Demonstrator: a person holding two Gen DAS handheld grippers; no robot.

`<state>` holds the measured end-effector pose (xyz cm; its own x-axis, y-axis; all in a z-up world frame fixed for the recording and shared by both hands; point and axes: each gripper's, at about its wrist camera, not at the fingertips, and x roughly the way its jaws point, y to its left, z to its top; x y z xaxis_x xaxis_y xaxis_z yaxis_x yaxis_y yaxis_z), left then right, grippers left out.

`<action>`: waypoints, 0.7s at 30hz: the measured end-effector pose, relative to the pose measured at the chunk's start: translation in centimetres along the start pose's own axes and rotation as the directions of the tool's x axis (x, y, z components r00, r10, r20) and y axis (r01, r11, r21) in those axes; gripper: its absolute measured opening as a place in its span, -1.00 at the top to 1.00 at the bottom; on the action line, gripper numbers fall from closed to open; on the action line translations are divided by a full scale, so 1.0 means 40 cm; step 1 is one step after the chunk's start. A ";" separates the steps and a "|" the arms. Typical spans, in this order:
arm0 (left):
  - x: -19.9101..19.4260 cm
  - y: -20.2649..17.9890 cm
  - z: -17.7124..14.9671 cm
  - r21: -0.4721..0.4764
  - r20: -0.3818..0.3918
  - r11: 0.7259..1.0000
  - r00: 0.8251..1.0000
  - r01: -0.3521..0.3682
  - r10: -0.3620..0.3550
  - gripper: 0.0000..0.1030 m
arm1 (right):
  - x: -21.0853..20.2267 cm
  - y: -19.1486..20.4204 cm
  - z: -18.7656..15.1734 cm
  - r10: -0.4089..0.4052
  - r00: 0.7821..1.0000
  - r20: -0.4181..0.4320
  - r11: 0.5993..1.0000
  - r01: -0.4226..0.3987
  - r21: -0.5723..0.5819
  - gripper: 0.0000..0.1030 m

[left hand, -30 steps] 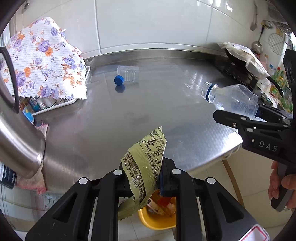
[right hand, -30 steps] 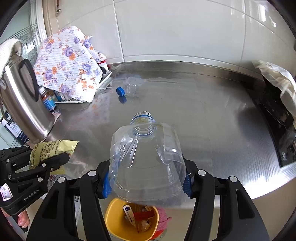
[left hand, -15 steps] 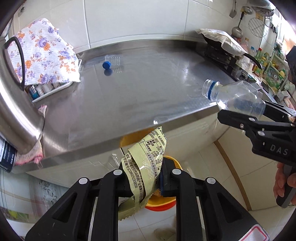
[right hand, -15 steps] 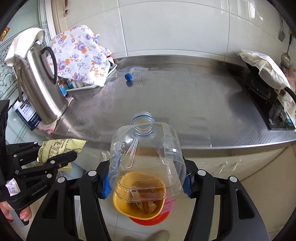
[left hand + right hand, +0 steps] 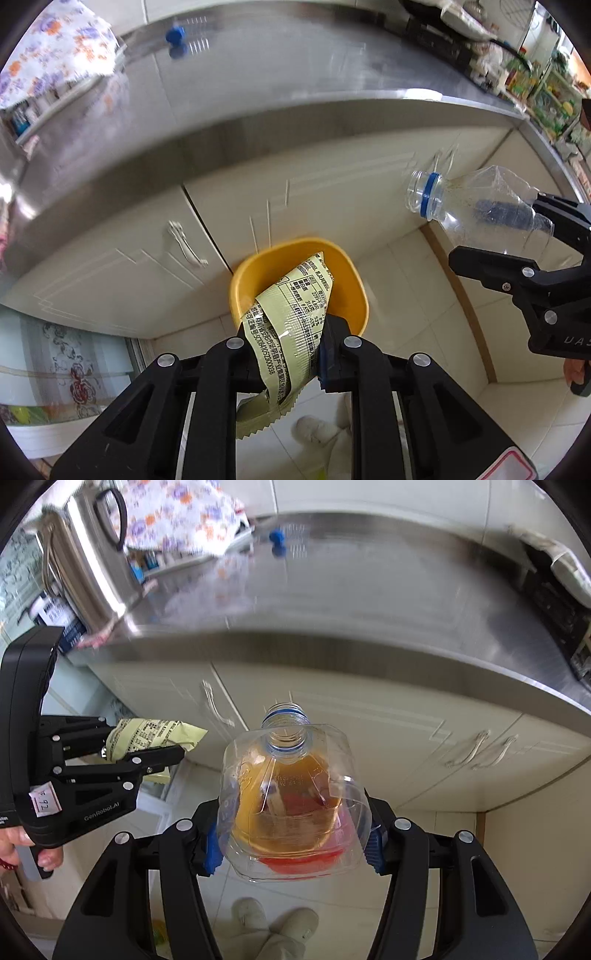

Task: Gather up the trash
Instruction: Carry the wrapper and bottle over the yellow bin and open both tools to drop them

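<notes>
Right wrist: bottle (image 5: 291,797) neck points away.

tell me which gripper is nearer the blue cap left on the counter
Neither clearly. The left gripper and the right gripper both hang off the counter's front edge over the yellow bin, far from the blue cap.
</notes>
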<state>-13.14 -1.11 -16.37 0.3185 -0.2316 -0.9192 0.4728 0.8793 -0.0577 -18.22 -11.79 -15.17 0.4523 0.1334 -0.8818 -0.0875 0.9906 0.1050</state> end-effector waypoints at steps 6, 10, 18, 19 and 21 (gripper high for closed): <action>0.170 0.014 -0.056 0.021 -0.134 1.000 0.991 -0.021 0.024 0.64 | 0.170 -0.020 -0.060 0.016 0.990 -0.138 0.999 -0.022 -0.044 -0.17; 0.263 0.028 -0.082 0.026 -0.202 0.999 0.979 -0.021 0.026 0.64 | 0.274 -0.035 -0.084 0.030 0.975 -0.220 0.998 -0.044 -0.055 -0.17; 0.430 0.058 -0.107 0.015 -0.309 1.000 0.951 -0.023 0.027 0.63 | 0.456 -0.045 -0.095 0.060 0.938 -0.342 0.993 -0.090 -0.075 -0.17; 0.448 0.062 -0.105 0.009 -0.318 1.000 0.948 -0.023 0.025 0.63 | 0.473 -0.047 -0.095 0.062 0.935 -0.349 0.993 -0.095 -0.076 -0.17; 0.468 0.067 -0.100 0.001 -0.328 1.000 0.944 -0.020 0.020 0.63 | 0.504 -0.051 -0.092 0.070 0.930 -0.361 0.992 -0.103 -0.074 -0.17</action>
<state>-9.21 -1.44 -35.29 0.0404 -0.0648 -0.9971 0.4670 0.8834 -0.0385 -12.17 -11.22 -34.85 0.0936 0.1826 -0.9787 -0.1993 0.9666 0.1613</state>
